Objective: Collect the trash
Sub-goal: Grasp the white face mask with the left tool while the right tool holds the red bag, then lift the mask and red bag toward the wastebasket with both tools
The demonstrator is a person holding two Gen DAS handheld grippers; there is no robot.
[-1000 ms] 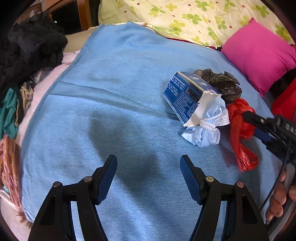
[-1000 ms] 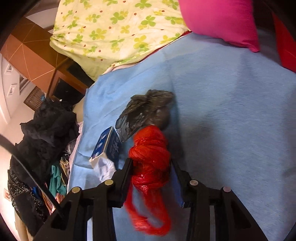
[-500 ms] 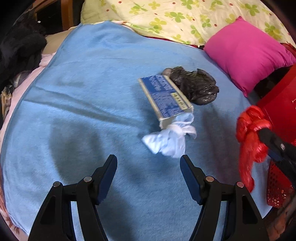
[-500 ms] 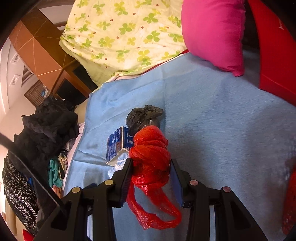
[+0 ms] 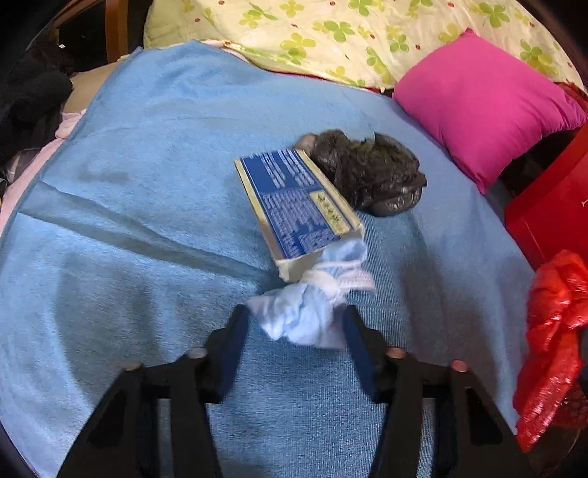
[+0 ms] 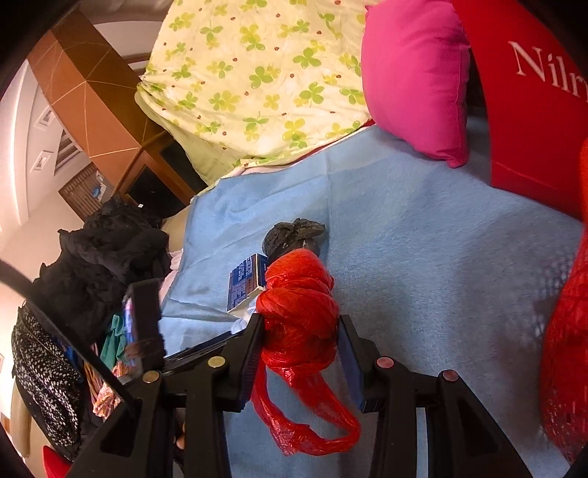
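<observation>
Your right gripper (image 6: 299, 331) is clamped on a knotted red plastic bag (image 6: 299, 312), whose loose tail hangs down below the fingers; from the left wrist view that same bag (image 5: 551, 338) shows at the right edge, off the side of the blue blanket (image 5: 147, 220). Your left gripper (image 5: 294, 327) has its fingers spread on either side of a crumpled light-blue face mask (image 5: 305, 316) that lies on the blanket; the right finger (image 5: 358, 342) looks to be touching the mask's edge and the left finger (image 5: 231, 342) sits just beside it, so the jaws are apart and not closed on it. The mask touches the open end of a blue printed carton (image 5: 297, 202), which lies flat on the blanket with its far end against a crumpled black plastic bag (image 5: 371, 176). In the right wrist view the carton (image 6: 246, 283) and the black bag (image 6: 294, 235) sit just beyond the red bag you hold. A pink pillow (image 5: 485, 103) and a clover-patterned quilt (image 5: 349, 33) lie at the far end of the bed. A red box with white lettering (image 6: 533, 110) stands at the right, next to a red mesh basket (image 6: 566, 349). A heap of dark clothes (image 6: 99, 264) is piled at the left of the bed.
</observation>
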